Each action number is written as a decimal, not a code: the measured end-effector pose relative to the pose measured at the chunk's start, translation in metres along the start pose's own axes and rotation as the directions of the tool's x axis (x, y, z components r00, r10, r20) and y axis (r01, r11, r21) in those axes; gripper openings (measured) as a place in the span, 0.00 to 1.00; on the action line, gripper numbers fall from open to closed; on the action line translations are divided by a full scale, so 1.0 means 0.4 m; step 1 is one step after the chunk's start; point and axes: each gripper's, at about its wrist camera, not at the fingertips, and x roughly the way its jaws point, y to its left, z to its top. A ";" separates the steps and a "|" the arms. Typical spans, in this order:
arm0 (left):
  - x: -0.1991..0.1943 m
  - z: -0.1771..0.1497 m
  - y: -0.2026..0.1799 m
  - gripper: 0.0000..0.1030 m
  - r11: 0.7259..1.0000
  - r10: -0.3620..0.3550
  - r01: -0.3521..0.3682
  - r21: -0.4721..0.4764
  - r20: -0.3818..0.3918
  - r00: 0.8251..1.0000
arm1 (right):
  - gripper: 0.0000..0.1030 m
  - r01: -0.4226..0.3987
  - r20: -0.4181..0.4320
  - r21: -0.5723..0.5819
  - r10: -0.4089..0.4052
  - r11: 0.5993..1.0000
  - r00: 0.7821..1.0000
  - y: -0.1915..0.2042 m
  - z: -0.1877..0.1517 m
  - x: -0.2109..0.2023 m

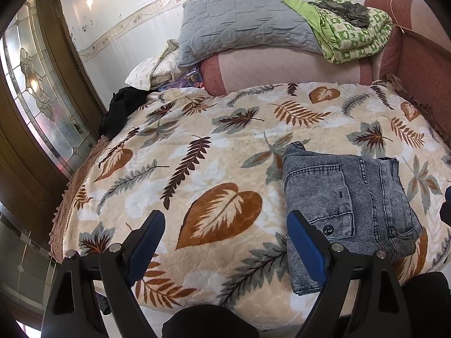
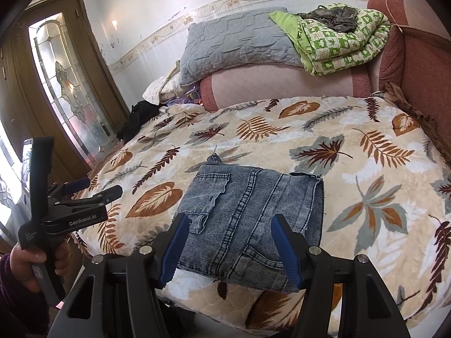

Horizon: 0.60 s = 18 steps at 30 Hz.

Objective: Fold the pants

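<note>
Jaws on my right gripper [image 2: 229,246] stand wide apart, empty, just over the near edge of the folded pants [image 2: 251,214]. Left gripper [image 1: 225,240]: jaws likewise spread, holding nothing, poised over bare blanket [image 1: 197,146], pants [image 1: 346,211] beside its right finger. Pants lie folded flat near the bed's front edge. Behind: grey pillow [image 2: 239,45], green quilt [image 2: 338,42].

Both cameras sit low by the near edge of the bed [image 1: 214,146], looking across it to the far wall, the left one more to the left, and both show the folded pants [image 2: 248,219] up close.
</note>
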 end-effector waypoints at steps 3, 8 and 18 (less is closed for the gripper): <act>0.000 0.000 0.000 0.86 1.000 -0.001 0.001 0.000 -0.001 1.000 | 0.63 0.002 -0.004 -0.003 -0.002 1.000 1.000 0.001 0.000 0.003; 0.000 0.000 0.000 0.86 1.000 -0.002 0.002 0.001 0.000 1.000 | 0.63 0.009 -0.009 -0.011 -0.009 1.000 1.000 0.006 0.000 0.006; 0.003 -0.003 0.000 0.86 1.000 -0.003 0.003 0.000 -0.003 1.000 | 0.62 0.009 -0.020 -0.010 -0.010 1.000 1.000 0.007 -0.004 0.011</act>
